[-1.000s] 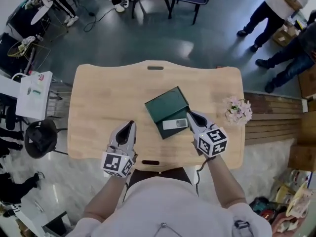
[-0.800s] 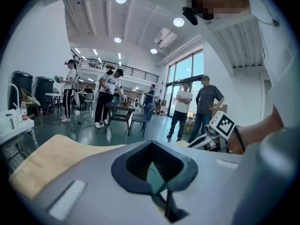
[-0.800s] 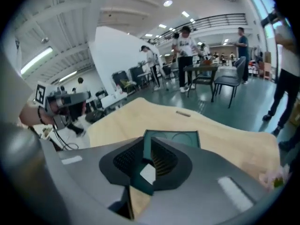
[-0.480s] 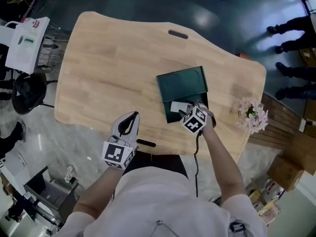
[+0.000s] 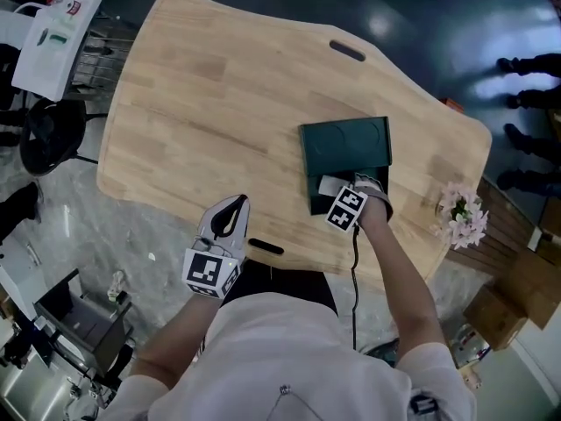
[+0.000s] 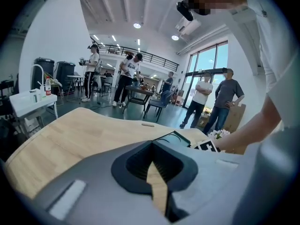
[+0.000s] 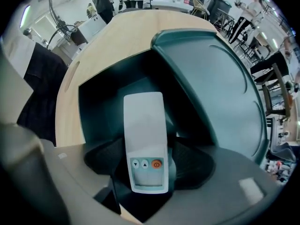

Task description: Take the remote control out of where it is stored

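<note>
Left tongs (image 6: 152,146), tips together, empty, facing wooden table (image 6: 70,130); green box (image 6: 176,136) beyond.

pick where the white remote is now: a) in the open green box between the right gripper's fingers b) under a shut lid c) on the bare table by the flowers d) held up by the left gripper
a: the remote lies in the open green box; the right gripper straddles it, its fingers having just been opening.

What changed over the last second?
Right gripper swung from beside the green box to point down into it; its jaws have just been opening and now straddle the remote control without pressing it. Left gripper still shut at the near edge of the table; box and remote unmoved.
</note>
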`<move>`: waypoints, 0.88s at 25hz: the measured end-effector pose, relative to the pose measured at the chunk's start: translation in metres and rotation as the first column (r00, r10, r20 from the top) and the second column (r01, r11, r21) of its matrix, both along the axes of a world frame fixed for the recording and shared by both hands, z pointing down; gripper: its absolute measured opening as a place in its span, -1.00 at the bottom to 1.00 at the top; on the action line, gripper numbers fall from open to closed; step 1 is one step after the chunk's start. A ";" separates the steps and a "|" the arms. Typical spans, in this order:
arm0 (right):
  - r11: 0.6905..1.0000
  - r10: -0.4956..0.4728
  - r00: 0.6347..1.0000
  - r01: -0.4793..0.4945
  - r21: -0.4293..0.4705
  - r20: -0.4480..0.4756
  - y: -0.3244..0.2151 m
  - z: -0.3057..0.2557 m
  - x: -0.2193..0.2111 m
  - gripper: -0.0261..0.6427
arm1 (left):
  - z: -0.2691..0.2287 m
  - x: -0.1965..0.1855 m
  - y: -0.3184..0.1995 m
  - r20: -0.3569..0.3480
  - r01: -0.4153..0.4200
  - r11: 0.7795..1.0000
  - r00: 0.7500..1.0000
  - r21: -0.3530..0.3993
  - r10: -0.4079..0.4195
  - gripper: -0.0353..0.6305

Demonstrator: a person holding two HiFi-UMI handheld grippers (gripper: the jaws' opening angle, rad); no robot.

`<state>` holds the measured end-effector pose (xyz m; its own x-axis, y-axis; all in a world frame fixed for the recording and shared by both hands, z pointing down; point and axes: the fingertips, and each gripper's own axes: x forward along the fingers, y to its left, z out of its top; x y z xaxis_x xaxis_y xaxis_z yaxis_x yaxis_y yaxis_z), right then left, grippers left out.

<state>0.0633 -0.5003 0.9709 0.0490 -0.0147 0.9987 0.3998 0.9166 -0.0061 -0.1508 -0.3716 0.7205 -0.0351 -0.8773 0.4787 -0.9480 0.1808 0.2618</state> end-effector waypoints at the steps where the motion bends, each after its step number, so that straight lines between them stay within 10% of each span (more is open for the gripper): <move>1: 1.000 -0.008 1.000 0.008 0.004 0.000 0.000 -0.001 -0.001 0.13 | 0.000 0.000 0.001 -0.001 -0.001 1.000 1.000 -0.001 0.001 -0.89; 10: 0.999 -0.033 0.999 0.033 0.028 -0.002 0.000 -0.012 0.000 -0.07 | -0.017 0.008 0.000 0.019 -0.054 0.998 0.998 0.029 0.053 -0.89; 17: 0.996 0.056 0.984 -0.066 0.053 0.167 0.012 -0.105 -0.012 -0.08 | -0.054 0.006 0.000 0.055 -0.112 0.991 0.993 0.078 0.108 -0.89; 22: 0.951 0.265 0.823 -0.311 0.008 0.502 0.002 -0.224 -0.031 -0.08 | -0.103 0.003 -0.018 0.117 -0.176 0.971 0.980 0.161 0.158 -0.89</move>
